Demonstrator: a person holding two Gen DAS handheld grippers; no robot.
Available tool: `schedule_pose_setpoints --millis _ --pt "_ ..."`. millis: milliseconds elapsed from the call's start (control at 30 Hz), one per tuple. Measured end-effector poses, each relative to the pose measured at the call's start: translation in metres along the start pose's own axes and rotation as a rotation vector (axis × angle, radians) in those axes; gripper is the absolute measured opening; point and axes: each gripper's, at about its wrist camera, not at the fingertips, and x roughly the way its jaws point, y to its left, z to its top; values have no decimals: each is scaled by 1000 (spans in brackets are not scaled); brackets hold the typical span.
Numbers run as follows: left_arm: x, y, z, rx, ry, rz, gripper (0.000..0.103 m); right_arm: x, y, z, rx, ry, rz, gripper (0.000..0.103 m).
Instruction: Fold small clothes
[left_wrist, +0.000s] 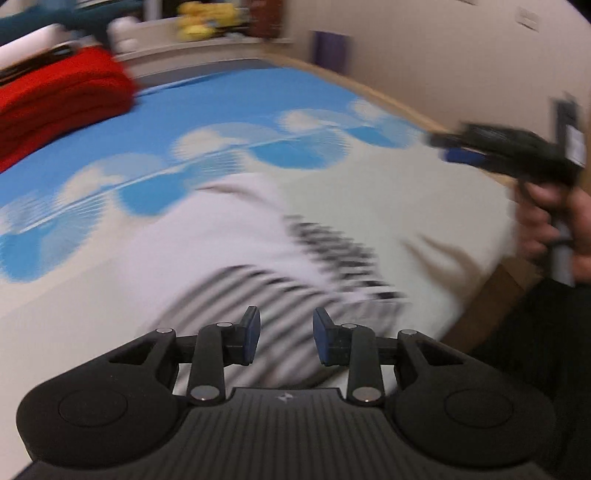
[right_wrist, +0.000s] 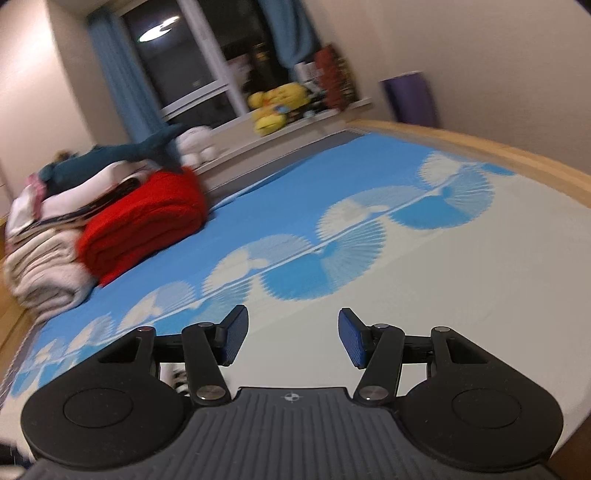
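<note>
A small white garment with black stripes (left_wrist: 258, 258) lies blurred on the white part of the bed sheet (left_wrist: 424, 206), just ahead of my left gripper (left_wrist: 286, 336). The left gripper is open and empty, its blue pads above the striped part. My right gripper (right_wrist: 291, 338) is open and empty over bare white sheet (right_wrist: 461, 280). It also shows in the left wrist view (left_wrist: 448, 147), held in a hand at the right, above the bed's edge. A sliver of striped cloth (right_wrist: 179, 380) peeks out under the right gripper's left arm.
A folded red blanket (right_wrist: 147, 225) and a stack of pale bedding (right_wrist: 40, 266) with a teal plush shark (right_wrist: 122, 155) sit at the far left of the bed. A yellow plush toy (right_wrist: 273, 107) is on the windowsill. The wooden bed frame (right_wrist: 498, 155) runs along the right.
</note>
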Motion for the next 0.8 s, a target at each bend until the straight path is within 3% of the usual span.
schedule_pose_setpoints --millis 67,167,233,367,433,500,600,800 --pt "-5 28 -3 -48 3 34 34 5 12 -3 -17 41 85 41" --pt "-8 54 -4 -71 -2 51 34 20 32 -13 -33 186 243 40" --pt "-11 63 -13 -61 -7 55 35 31 52 -23 -96 280 291 40" --pt "3 83 -35 -99 -16 40 35 48 87 -43 -209 390 282 51" --pt "19 101 -53 -182 -5 29 35 60 94 -47 -204 436 258 52" --pt "27 107 -53 -259 43 63 34 72 99 -50 -184 470 230 52" --pt "19 107 -45 -265 -44 37 44 89 107 -58 -157 528 198 52" --pt "15 115 -42 -297 -61 37 46 117 116 -81 -162 626 137 53"
